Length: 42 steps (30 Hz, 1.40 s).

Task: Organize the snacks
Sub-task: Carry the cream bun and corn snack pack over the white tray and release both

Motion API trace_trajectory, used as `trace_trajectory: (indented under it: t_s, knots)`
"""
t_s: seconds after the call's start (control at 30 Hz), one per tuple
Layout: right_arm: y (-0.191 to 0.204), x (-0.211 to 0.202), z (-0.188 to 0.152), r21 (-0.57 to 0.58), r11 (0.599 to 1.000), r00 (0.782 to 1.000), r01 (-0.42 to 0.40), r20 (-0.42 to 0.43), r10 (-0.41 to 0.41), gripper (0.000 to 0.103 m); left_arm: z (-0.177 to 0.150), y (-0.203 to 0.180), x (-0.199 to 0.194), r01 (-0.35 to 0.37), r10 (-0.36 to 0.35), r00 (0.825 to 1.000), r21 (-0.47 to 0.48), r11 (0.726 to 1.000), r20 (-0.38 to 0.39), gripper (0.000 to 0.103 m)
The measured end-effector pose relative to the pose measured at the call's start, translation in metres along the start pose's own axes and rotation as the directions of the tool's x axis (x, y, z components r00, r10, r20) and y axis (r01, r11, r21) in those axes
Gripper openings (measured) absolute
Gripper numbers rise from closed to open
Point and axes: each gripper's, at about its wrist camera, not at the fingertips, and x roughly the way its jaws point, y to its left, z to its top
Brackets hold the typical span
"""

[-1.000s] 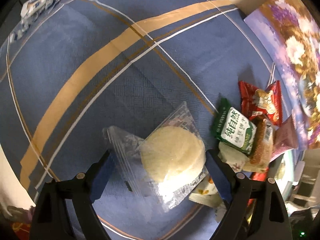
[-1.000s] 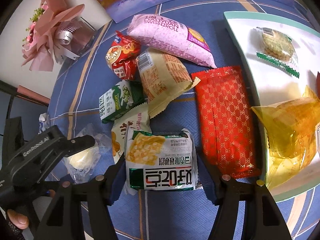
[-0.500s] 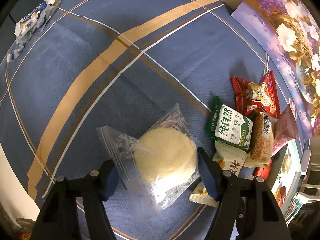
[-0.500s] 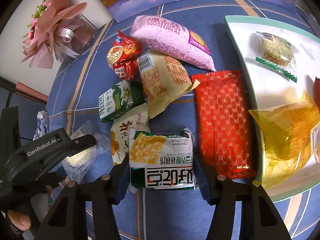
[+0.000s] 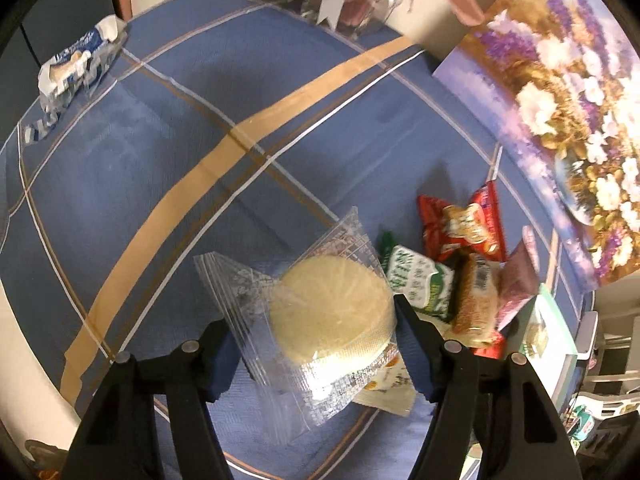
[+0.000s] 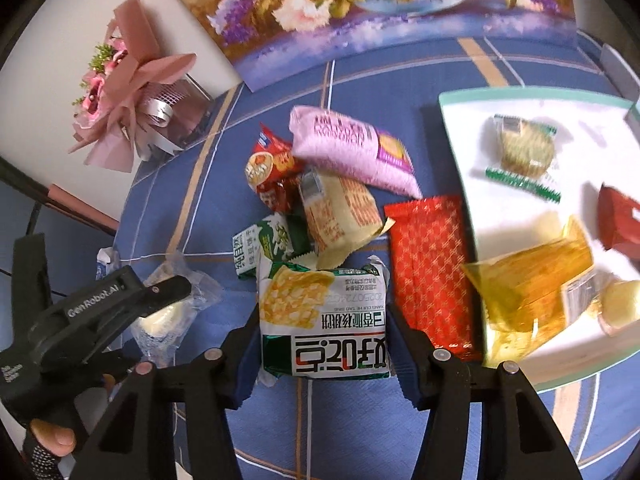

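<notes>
A blue cloth (image 5: 168, 168) covers the table, with a flower picture (image 6: 360, 4) propped at its far edge and a pink bouquet (image 6: 128, 92) beside that. On the right lies a white tray (image 6: 472, 148), already holding a round biscuit (image 6: 524, 146), a yellow pack (image 6: 528, 284) and a red pack (image 6: 618, 220), so it looks like the place where snacks are being gathered. A loose heap sits just beside the tray: a pink roll (image 6: 352, 148), a red bag (image 6: 430, 276), a tan pack (image 6: 340, 212) and a green pack (image 6: 264, 244).

The right gripper (image 6: 322, 344) clamps a cracker pack (image 6: 322, 312) by its two sides, the pack lying flat across the jaws. The left gripper (image 5: 312, 344) holds a cake (image 5: 332, 316) in clear wrap, pads pressed into the wrap at each side, off the cloth. A grip by the edges probably keeps both snacks level for the carry toward the tray.
</notes>
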Motion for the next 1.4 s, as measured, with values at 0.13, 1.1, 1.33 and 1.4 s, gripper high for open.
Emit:
trace_trajectory:
  t_s: [0.13,1.1,1.33,1.4]
  knots:
    - [0.001,-0.010,-0.001,-0.015,1.000,0.999,0.017,0.030,-0.017,0.059,-0.006,-0.015,-0.013,0.022,-0.023,0.999,0.034,0.999,0.039,0.071]
    - [-0.111,-0.093,0.018,0.265,0.958,0.969,0.111,0.184,-0.163,0.060,-0.074,-0.149,-0.021,0.143,-0.164,0.986,0.413,0.899,0.015,0.071]
    - [-0.149,-0.083,0.081,0.332,0.932,0.953,0.145,0.205,-0.222,0.060,-0.048,-0.204,0.015,0.189,-0.189,0.981,0.417,0.889,-0.042,0.071]
    - [-0.154,-0.087,0.088,0.324,0.931,0.948,0.167,0.208,-0.243,0.060,-0.052,-0.217,0.020,0.204,-0.197,0.979,0.423,0.883,-0.060,0.071]
